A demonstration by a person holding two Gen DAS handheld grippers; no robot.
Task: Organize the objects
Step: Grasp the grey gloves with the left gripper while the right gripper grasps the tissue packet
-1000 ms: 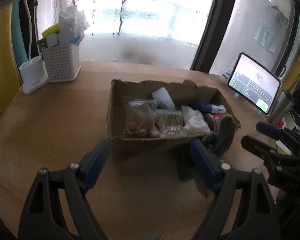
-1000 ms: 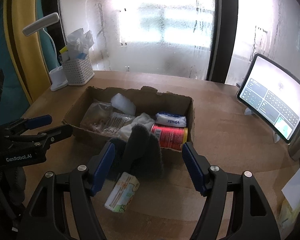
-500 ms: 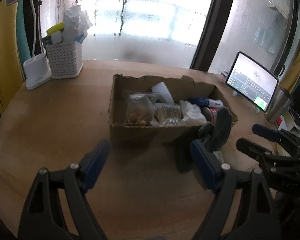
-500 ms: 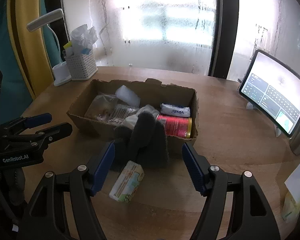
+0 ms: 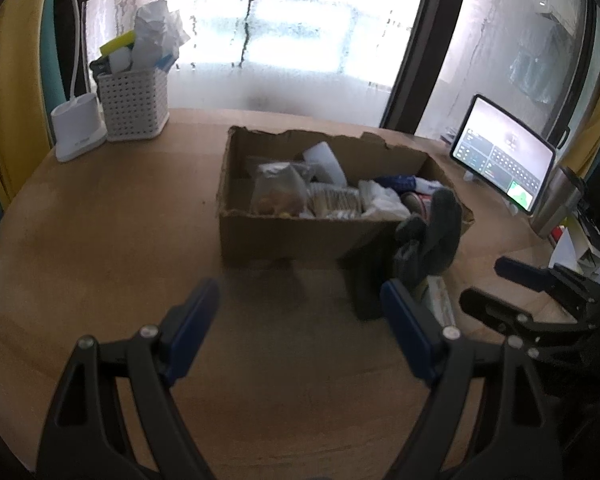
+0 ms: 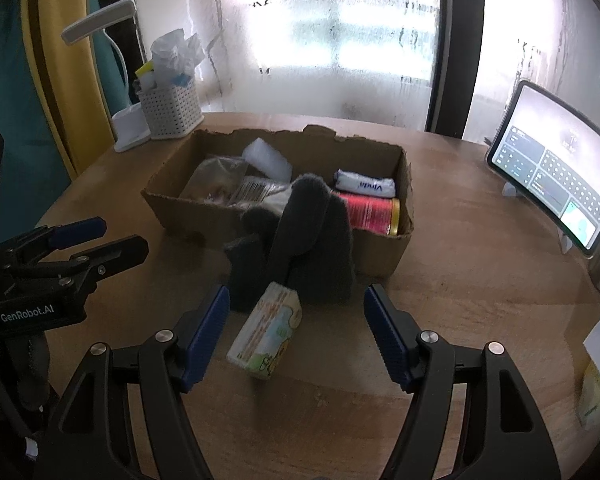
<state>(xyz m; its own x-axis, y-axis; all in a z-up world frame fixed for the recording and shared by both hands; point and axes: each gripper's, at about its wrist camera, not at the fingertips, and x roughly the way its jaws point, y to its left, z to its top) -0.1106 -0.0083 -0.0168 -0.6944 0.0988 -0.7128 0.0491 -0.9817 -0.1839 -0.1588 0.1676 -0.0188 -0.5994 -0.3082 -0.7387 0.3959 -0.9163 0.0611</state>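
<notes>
On the left, the left gripper hangs wide open over bare surface, holding nothing. Compared with a second ago it has drawn back and risen a little, so the cardboard box sits farther off and the white basket by the window is seen more fully.

In the middle, the box is packed with a plastic bag, a tissue pack and a red can. A grey glove drapes over the box's front wall, apparently half in and half out, though blur makes that hard to settle.

Just in front of the glove, a small carton lies on the surface, outside the box. The right gripper has also pulled back slightly; its jaws stand wide apart on either side of the carton, touching nothing.

Both grippers retreating with nothing held suggests the last placement is finished, and the carton and glove look like the next things to tidy. The tablet stands at the far right.
</notes>
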